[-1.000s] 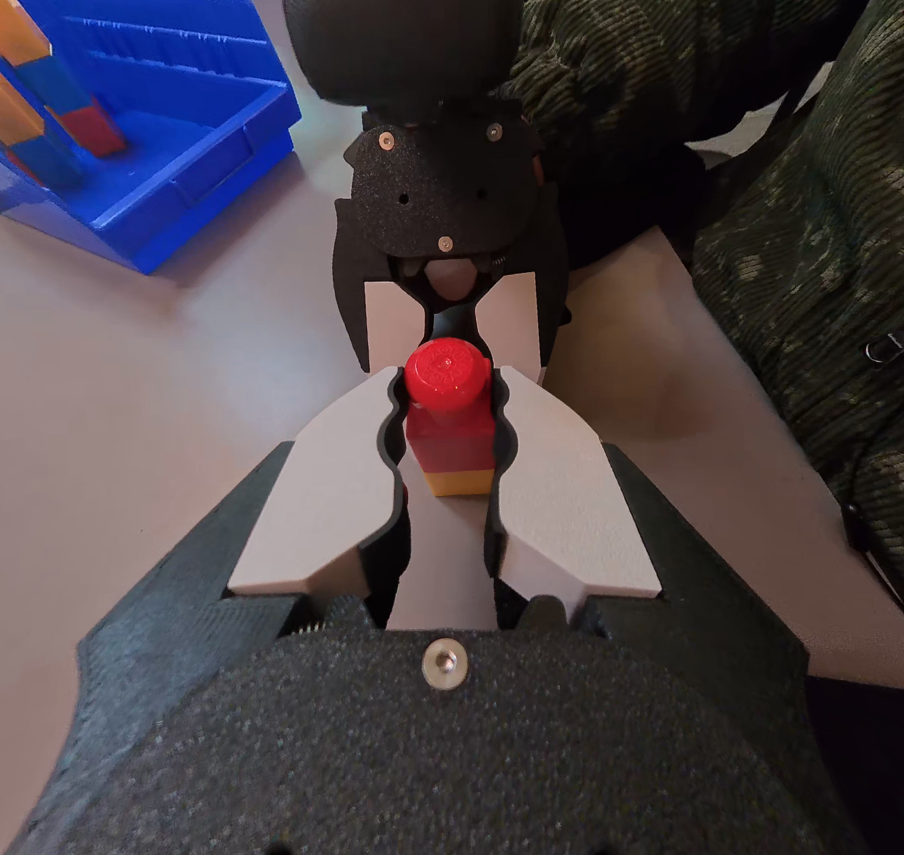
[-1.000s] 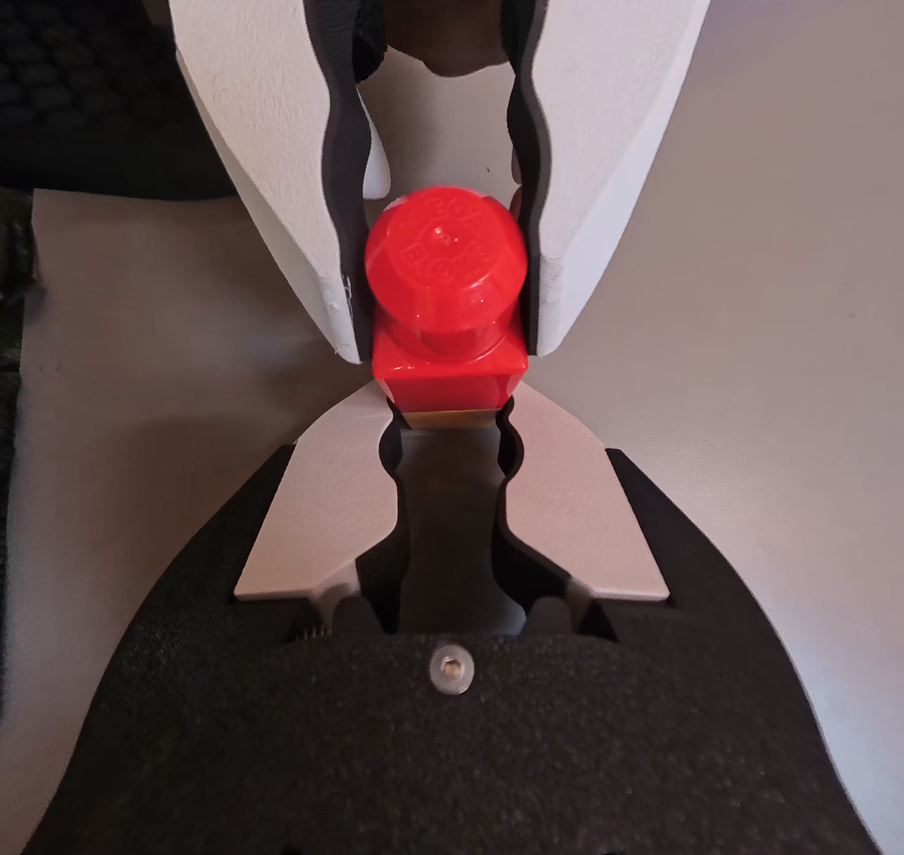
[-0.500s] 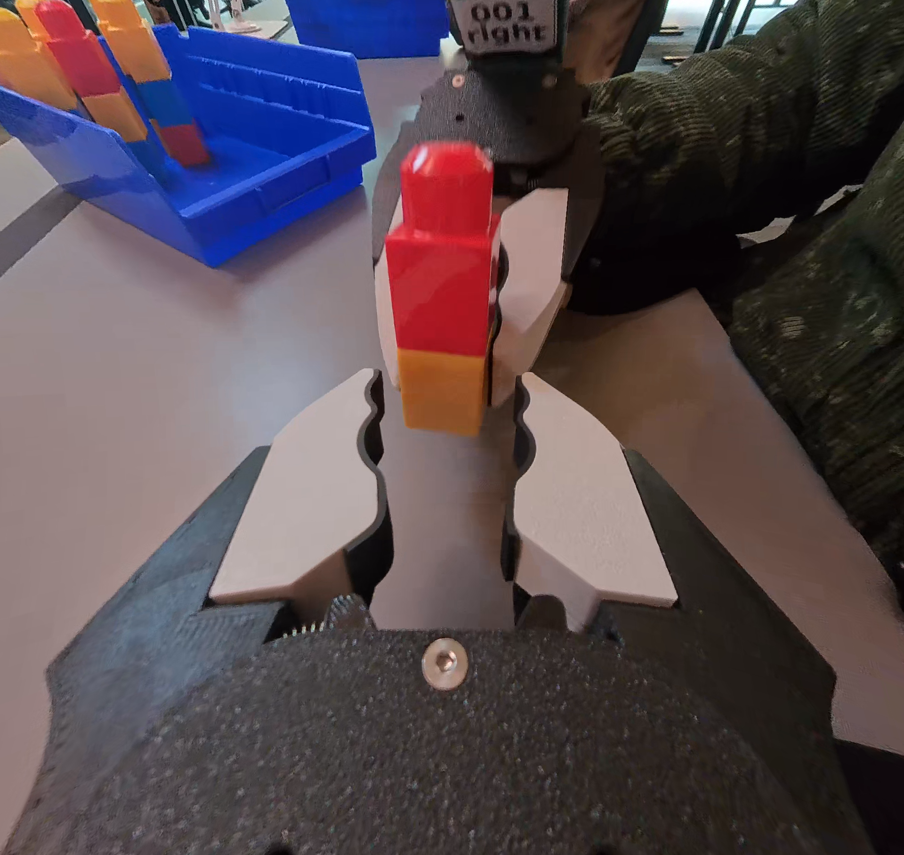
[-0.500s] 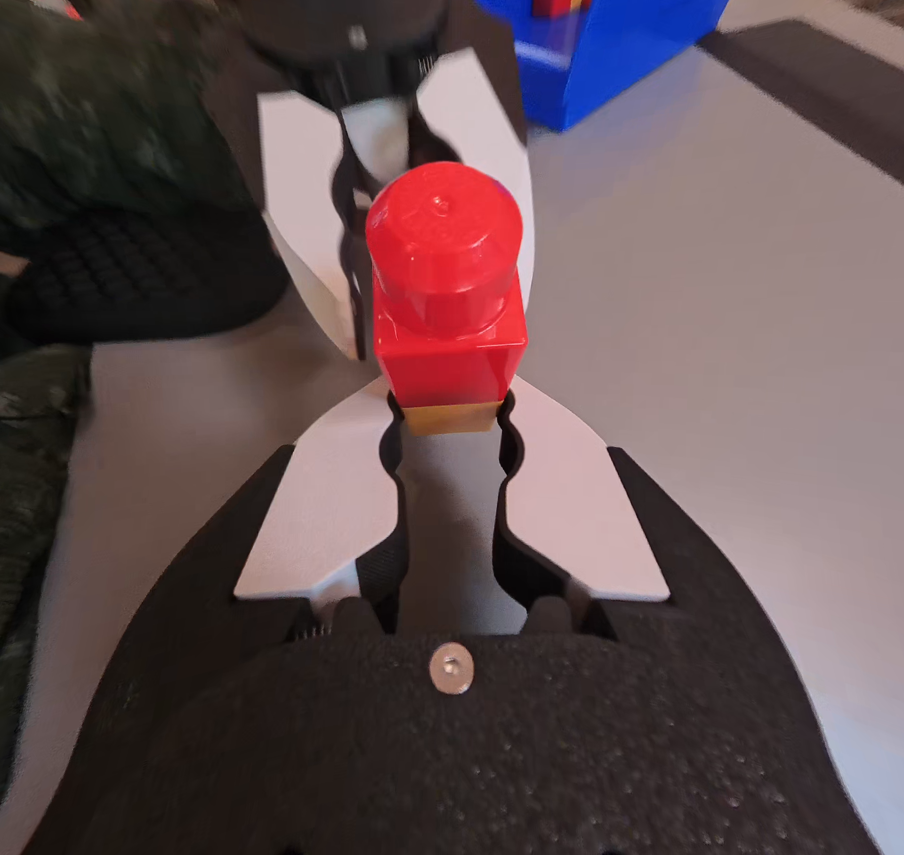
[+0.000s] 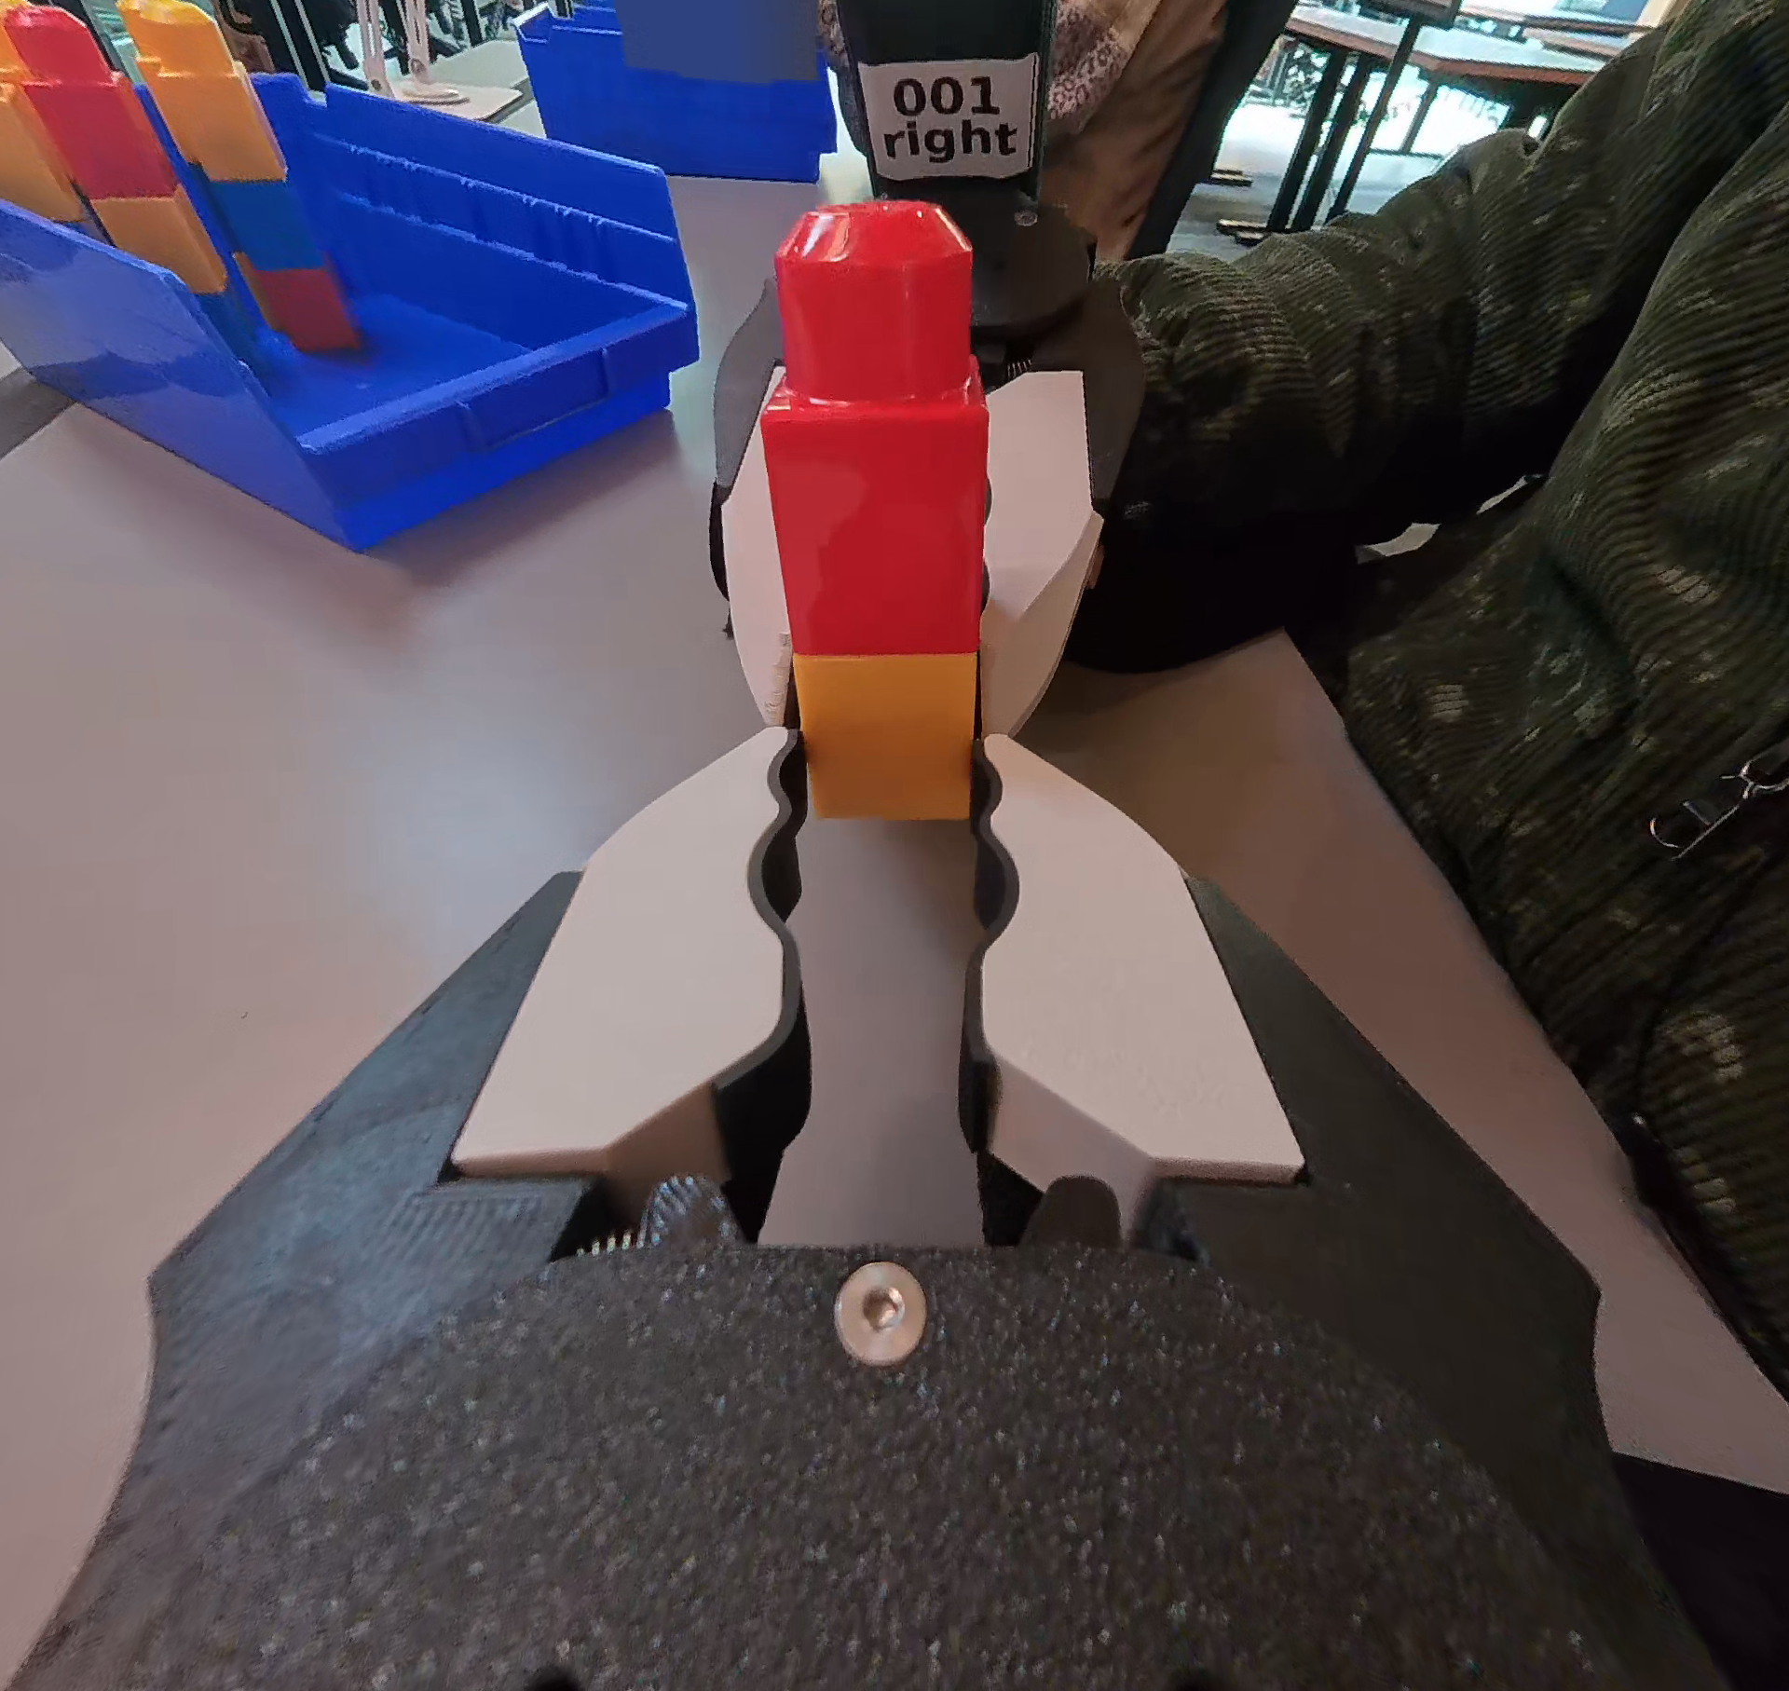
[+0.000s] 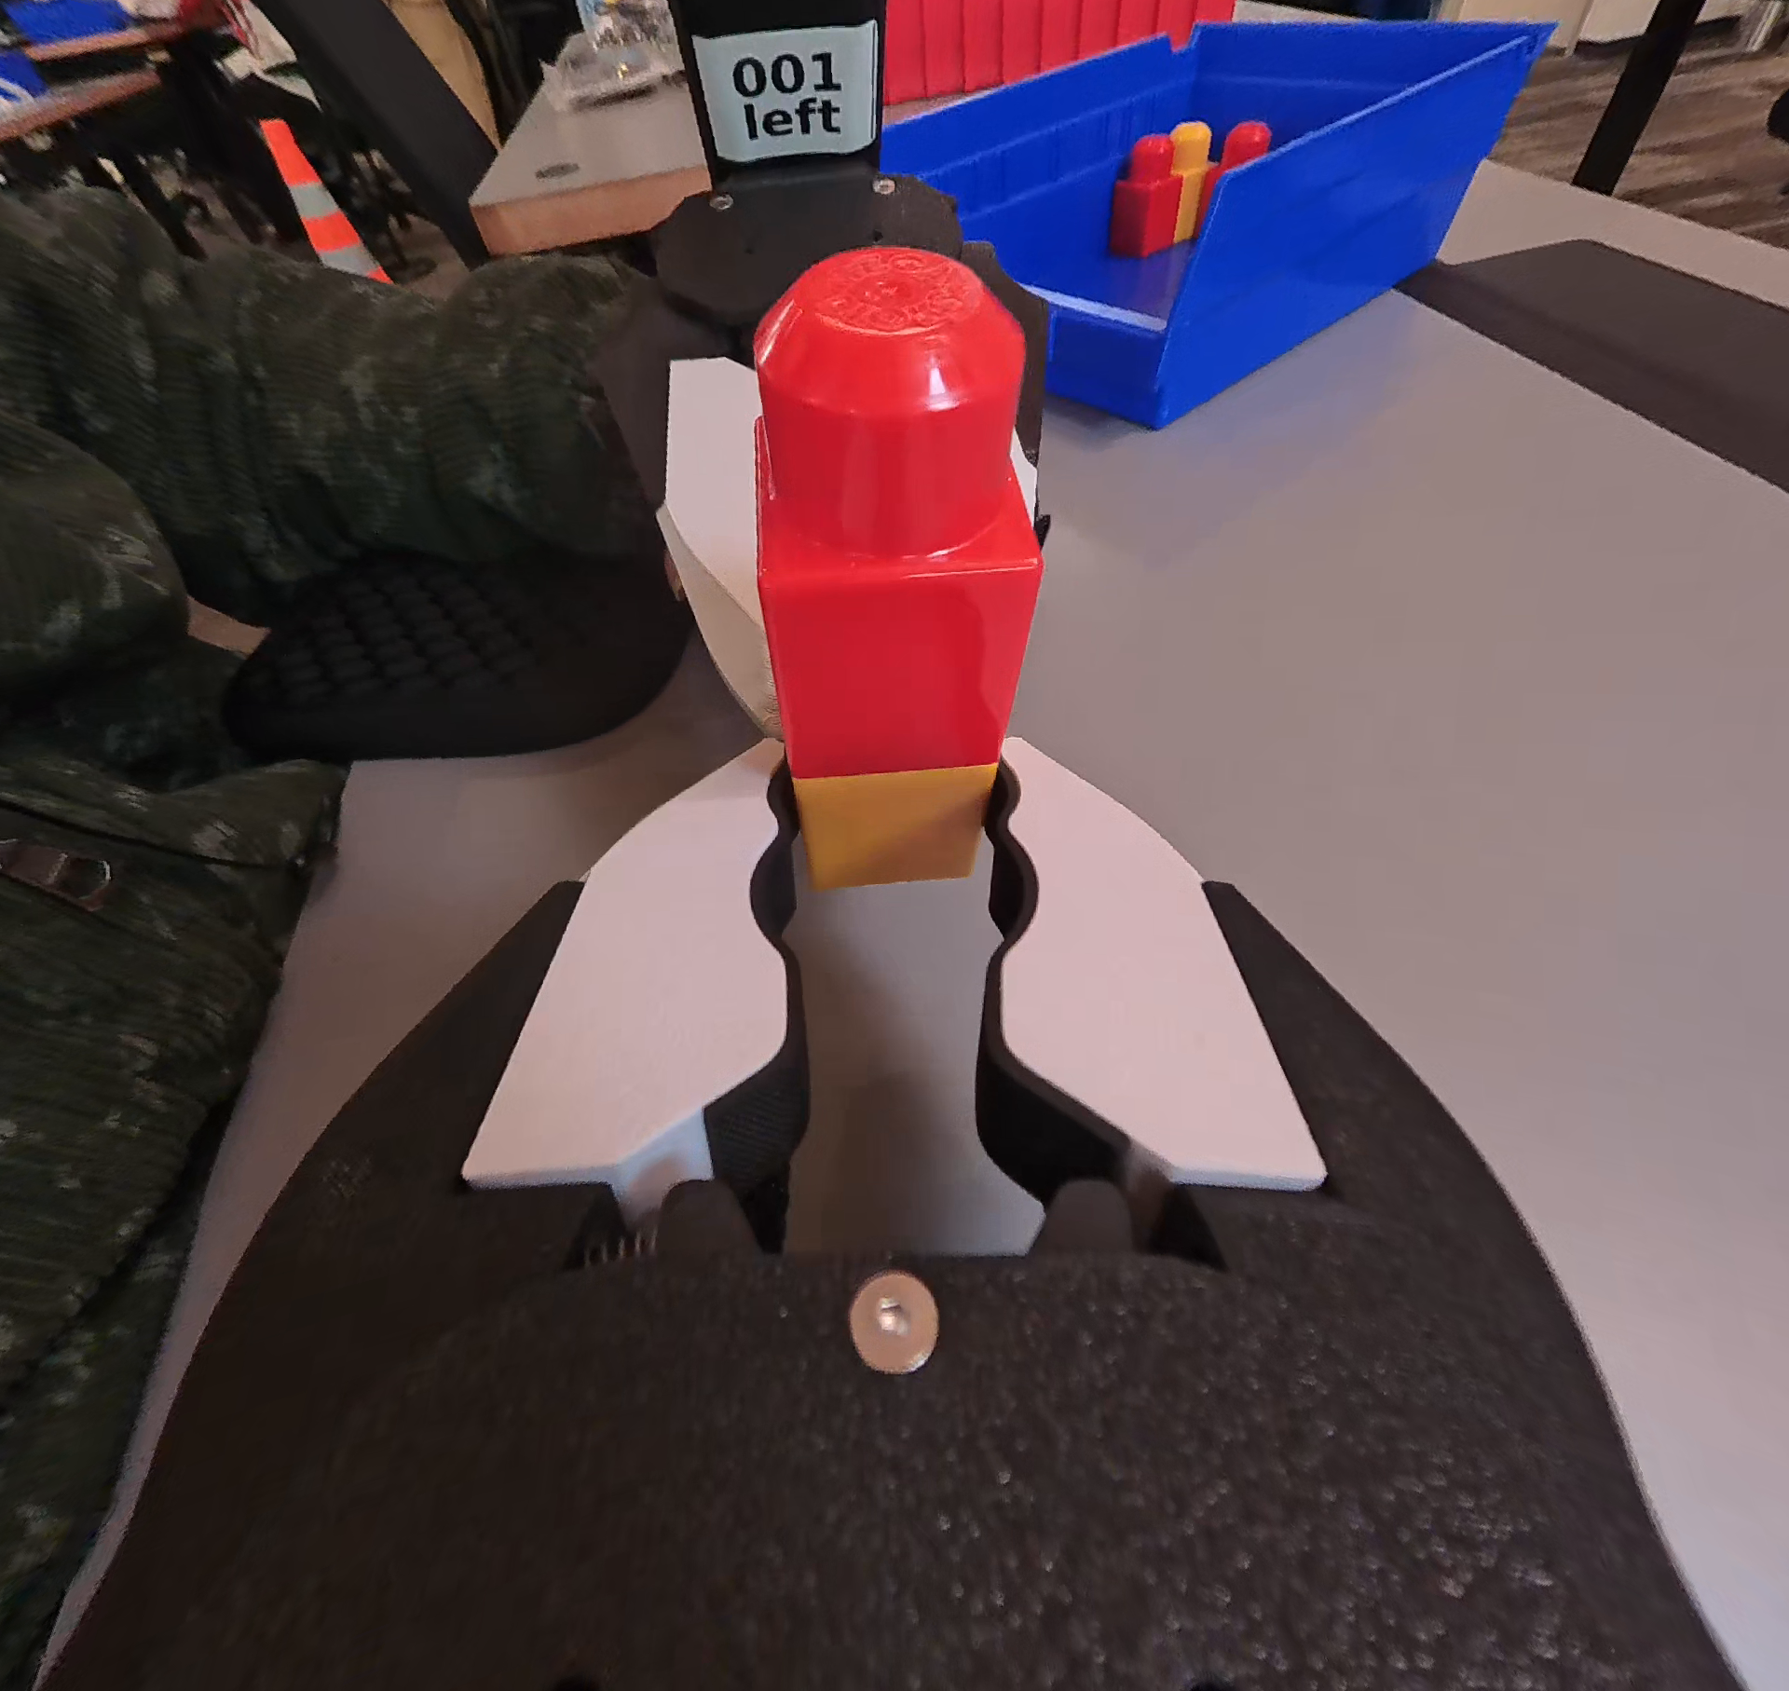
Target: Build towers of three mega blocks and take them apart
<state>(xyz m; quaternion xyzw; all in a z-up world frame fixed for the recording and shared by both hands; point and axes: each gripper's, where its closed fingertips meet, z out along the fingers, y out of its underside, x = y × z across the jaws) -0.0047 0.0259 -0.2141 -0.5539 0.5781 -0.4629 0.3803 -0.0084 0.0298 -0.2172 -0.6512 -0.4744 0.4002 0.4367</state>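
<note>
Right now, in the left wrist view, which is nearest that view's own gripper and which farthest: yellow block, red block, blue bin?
1. Yellow block: between the left gripper fingertips.
2. Red block: stacked on top of it.
3. Blue bin: far off, upper left on the table.

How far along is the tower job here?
Done: a three-block tower stands in the blue bin. In hand: a red block sits on a yellow block, pinched by the left gripper and right gripper. Left: only two blocks here; whether they get a third or get split, I cannot tell.
</note>
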